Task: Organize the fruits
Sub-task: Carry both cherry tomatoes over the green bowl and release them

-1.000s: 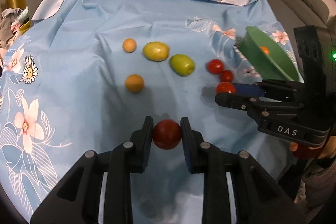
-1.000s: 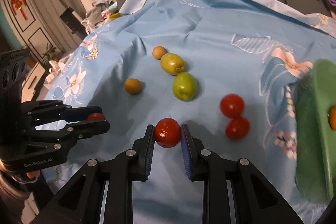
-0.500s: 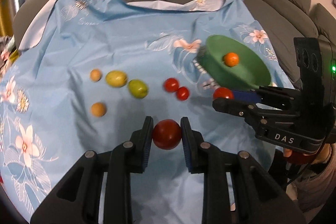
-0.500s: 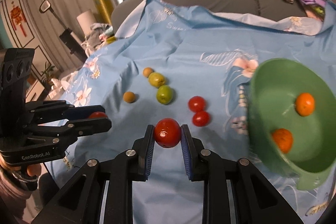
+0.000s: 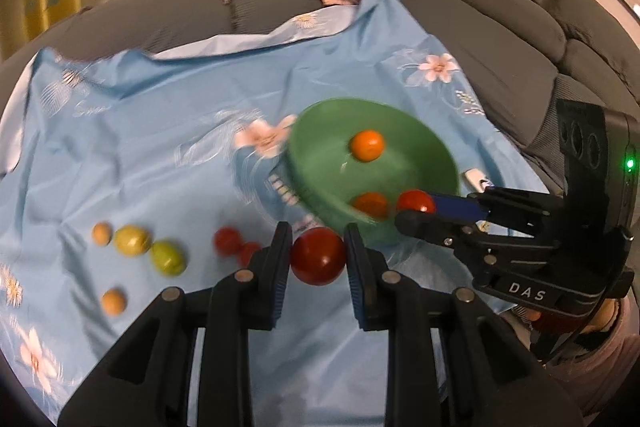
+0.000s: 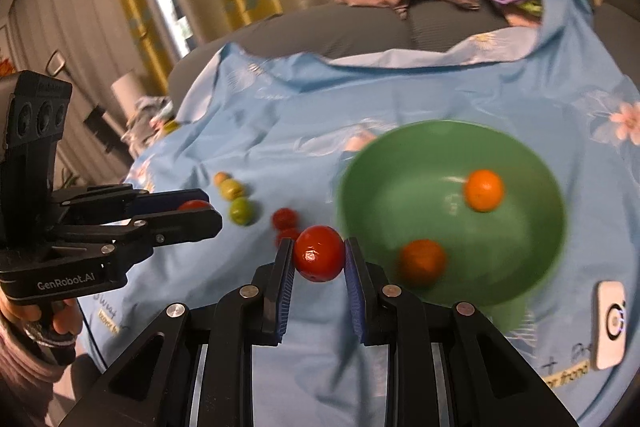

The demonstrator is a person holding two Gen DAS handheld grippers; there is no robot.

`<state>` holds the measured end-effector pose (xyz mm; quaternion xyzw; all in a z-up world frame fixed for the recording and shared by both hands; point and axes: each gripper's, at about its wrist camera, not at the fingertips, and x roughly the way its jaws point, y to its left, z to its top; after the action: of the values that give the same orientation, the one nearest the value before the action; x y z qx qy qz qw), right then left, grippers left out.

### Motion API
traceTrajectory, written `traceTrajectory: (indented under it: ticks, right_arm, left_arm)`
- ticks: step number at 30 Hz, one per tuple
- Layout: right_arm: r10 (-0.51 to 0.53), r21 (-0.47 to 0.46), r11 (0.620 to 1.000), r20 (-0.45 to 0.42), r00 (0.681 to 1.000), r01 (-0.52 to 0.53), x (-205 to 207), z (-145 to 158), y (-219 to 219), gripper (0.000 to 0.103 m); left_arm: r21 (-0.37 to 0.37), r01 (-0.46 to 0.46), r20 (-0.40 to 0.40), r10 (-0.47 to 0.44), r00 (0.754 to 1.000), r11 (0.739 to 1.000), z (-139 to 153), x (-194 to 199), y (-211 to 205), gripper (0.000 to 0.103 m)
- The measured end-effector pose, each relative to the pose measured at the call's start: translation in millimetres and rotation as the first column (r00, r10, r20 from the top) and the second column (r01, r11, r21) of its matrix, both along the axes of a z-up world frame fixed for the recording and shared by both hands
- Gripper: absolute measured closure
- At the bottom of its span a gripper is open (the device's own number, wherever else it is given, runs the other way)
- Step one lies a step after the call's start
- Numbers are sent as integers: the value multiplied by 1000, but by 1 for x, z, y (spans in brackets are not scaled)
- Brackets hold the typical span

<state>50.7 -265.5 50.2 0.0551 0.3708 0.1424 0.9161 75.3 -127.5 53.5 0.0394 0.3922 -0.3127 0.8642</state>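
Both grippers have swung across from the loose fruit to the green bowl [image 6: 532,163], which a second ago sat at the frame's edge and now fills the right half of the right wrist view. Left gripper [image 5: 318,255] angles downward over the blue flowered cloth [image 5: 160,147], its jaws clamped on a dark red tomato [image 5: 317,255] sitting squarely between the blue pads, just short of the bowl's near rim. Right gripper [image 6: 319,259] tilts down the same way, jaws pressed tight on its own red tomato [image 6: 319,253], right beside the bowl's left edge. Two oranges [image 6: 483,190] already lie inside the bowl. Back on the cloth sit two red tomatoes [image 5: 227,240], two green fruits [image 5: 168,257] and two small tan ones [image 5: 114,301]. Lettering reads "DAS" on the right gripper's body in the left view, and "GenRobot.AI" on the left gripper's body in the right view, where fingers [image 6: 64,321] grip its handle.
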Motion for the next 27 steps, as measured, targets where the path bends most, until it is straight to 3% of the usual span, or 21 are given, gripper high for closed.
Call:
traceTrajectory:
  ticks: [10, 18, 20, 22, 25, 27]
  right_arm:
    - [-124, 9, 992, -6, 992, 124, 1, -3, -49, 76]
    - [-158, 6, 987, -51, 986, 158, 7, -16, -61, 76]
    - [-166, 10, 986, -57, 984, 167, 8, -17, -63, 76]
    - [-172, 14, 985, -59, 983, 173, 9, -17, -66, 76]
    - [-186, 19, 982, -62, 981, 188, 7, -16, -68, 76]
    - [-196, 26, 980, -63, 979, 197, 4, -14, -71, 74]
  left_arm:
    - [-8, 112, -18, -112, 994, 994, -7, 28, -64, 77]
    - [48, 124, -69, -120, 990, 991, -31, 41, -84, 75]
    - [41, 122, -71, -119, 990, 992, -31, 42, -83, 66]
    - [43, 110, -59, -107, 992, 993, -28, 41, -81, 46]
    - [35, 82, -50, -81, 996, 996, -23, 39, -70, 32]
    - [37, 53, -36, -52, 998, 998, -21, 34, -58, 30]
